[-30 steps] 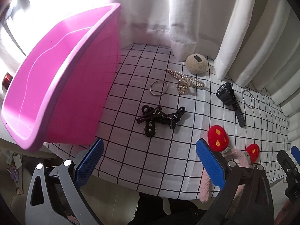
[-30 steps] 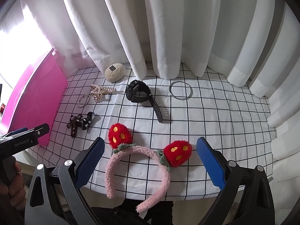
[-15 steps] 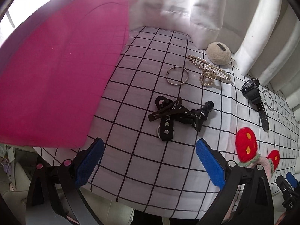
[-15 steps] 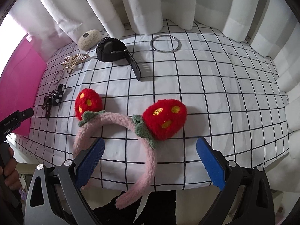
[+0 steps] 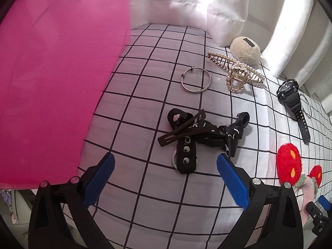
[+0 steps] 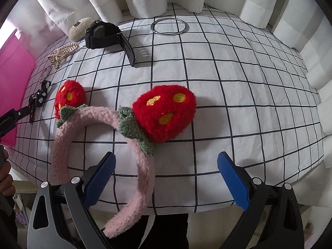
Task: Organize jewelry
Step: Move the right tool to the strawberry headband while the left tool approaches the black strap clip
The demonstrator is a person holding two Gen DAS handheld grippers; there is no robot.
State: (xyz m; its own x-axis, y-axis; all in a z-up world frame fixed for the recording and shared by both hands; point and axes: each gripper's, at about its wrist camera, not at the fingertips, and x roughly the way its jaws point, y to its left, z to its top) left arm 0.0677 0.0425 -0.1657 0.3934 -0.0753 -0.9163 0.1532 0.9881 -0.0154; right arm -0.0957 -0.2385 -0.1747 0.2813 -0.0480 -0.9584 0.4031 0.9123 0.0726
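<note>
A: Since half a second ago both tongs have closed in on the tabletop [image 6: 238, 95]. The left tongs [image 5: 165, 171] now sit just short of the black strap-and-clip bundle [image 5: 199, 134], which fills more of the left view; the pink bin [image 5: 51, 72] covers the whole left side there.

B: State of the tongs?

A: Left tongs spread wide, nothing between the blue pads, apart from the bundle. Right tongs [image 6: 166, 171] equally wide and empty; the near arm of the pink strawberry headband [image 6: 143, 166] lies between the fingers, no contact visible.

B: Meaning for the task?

A: Judgement: both are lined up for a pick, nothing grasped yet. No item is seen in the bin; its inside is out of view.

B: Further out?

A: Silver bangle [image 5: 196, 80] and pearl claw clip [image 5: 236, 72] beyond the bundle, fuzzy beige puff [image 5: 245, 50] by the curtain [image 5: 186, 0], black watch [image 6: 103, 34] to the right, steel ring [image 6: 169, 26] past it. All lie where they did earlier.
</note>
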